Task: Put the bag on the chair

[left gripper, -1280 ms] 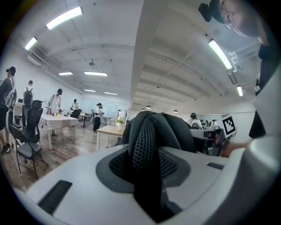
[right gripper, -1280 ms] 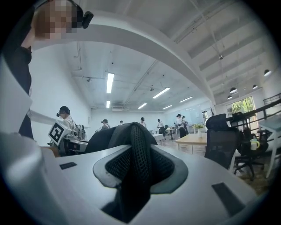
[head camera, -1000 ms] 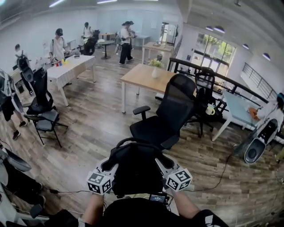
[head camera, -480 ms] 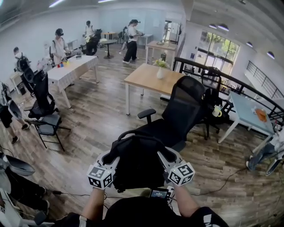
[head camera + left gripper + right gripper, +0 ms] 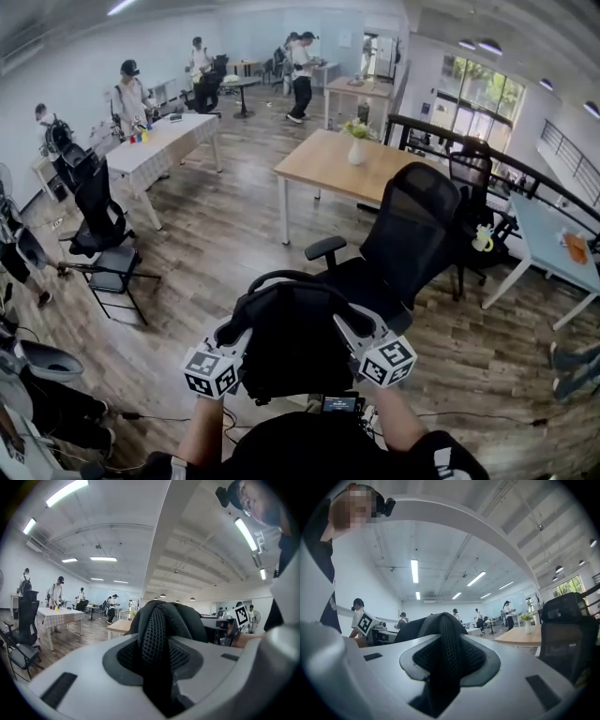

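Observation:
I hold a black bag (image 5: 295,342) up in front of me with both grippers. My left gripper (image 5: 234,332) is shut on its left mesh shoulder strap (image 5: 157,634), which fills the gap between the jaws. On the other side, my right gripper (image 5: 352,328) is shut on the right mesh strap (image 5: 443,648). The bag's top handle arches between the two. A black office chair (image 5: 412,234) with a mesh back stands just beyond the bag, a little to the right, with its seat (image 5: 361,281) turned toward me.
A wooden table (image 5: 337,164) with a vase (image 5: 357,150) stands behind the chair. Another black chair (image 5: 469,178) is at the right by a railing. A folding chair (image 5: 112,277) and a white-clothed table (image 5: 159,145) are at the left. Several people stand at the back.
The view has drawn nearer to the black office chair, which now sits larger and closer to the bag. Both grippers keep hold of the straps.

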`<move>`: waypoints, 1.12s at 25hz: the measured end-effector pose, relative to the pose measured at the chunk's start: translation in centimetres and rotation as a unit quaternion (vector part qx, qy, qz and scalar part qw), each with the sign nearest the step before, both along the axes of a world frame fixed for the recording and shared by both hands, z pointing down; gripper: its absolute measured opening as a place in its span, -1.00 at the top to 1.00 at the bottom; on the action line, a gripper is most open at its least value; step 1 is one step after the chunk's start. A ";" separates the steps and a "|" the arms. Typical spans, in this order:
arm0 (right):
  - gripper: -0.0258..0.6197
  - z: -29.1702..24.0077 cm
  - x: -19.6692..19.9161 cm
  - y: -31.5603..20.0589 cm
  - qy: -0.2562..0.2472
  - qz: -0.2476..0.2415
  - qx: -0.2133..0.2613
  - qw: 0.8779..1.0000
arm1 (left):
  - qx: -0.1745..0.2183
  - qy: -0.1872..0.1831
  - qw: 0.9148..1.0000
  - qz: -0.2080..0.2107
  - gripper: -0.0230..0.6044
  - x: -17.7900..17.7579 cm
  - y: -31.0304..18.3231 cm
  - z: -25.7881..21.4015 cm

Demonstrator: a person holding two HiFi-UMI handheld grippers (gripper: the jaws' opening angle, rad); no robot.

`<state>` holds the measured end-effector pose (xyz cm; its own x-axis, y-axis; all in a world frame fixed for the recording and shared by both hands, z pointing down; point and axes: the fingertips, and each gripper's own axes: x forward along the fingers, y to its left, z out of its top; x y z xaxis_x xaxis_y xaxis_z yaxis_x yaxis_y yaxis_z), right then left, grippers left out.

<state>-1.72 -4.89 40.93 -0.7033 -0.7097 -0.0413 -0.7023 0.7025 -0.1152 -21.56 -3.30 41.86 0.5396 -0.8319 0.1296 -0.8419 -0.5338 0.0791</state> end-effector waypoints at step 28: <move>0.54 -0.6 3.1 -25.3 -0.021 -0.039 -0.019 0.999 | -0.008 -0.025 0.998 -0.051 0.56 3.3 -23.7 -1.5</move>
<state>1.35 -30.23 40.34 -0.7549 -0.6541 -0.0466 -0.6392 0.7498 -0.1711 -18.30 -26.95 40.33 0.4439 -0.8802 0.1679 -0.8953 -0.4433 0.0436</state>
